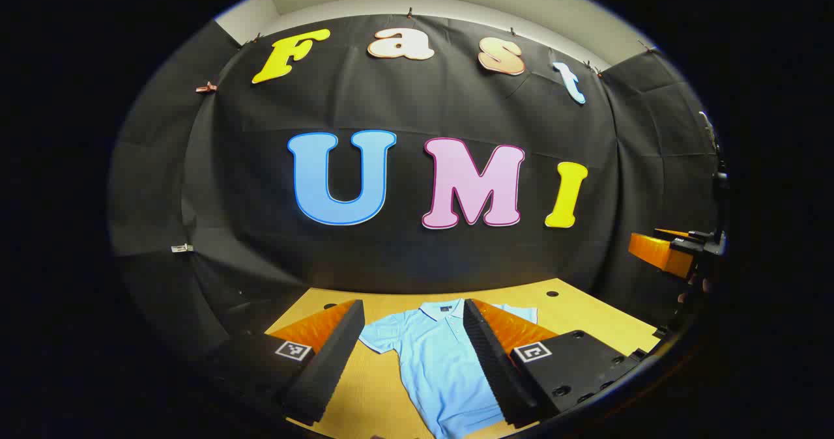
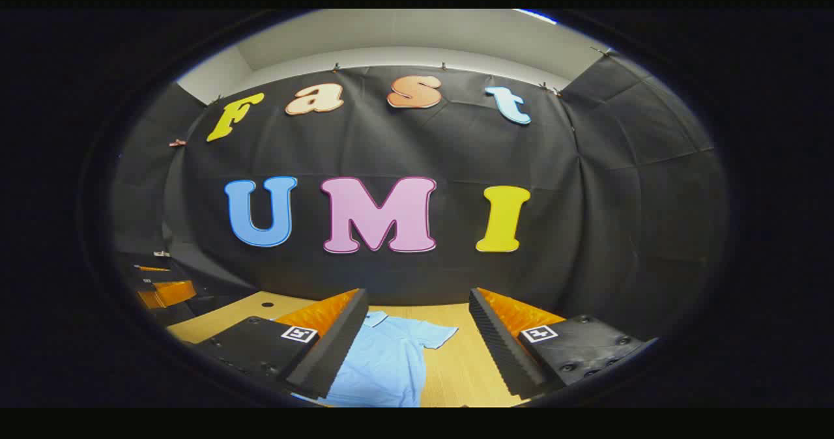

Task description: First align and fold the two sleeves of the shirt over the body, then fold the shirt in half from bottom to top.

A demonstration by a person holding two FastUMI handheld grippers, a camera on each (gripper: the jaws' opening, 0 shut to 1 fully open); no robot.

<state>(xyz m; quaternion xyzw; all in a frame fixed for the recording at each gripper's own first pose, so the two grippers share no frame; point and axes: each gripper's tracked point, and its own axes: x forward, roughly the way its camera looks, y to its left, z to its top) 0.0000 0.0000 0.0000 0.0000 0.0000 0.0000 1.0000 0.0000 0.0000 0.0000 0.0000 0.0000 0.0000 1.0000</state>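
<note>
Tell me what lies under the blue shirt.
The shirt lies flat on the wooden table, which shows all around it. Anything directly beneath the cloth is covered; the left gripper's fingers hide its right side.

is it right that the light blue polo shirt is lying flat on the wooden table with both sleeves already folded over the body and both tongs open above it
Not quite: the sleeves are not folded yet. In the left gripper view the shirt lies flat on the wooden table with its sleeve spread out to the side, and the right gripper view shows the other sleeve out too. Both the left tongs and right tongs are open above it.
</note>
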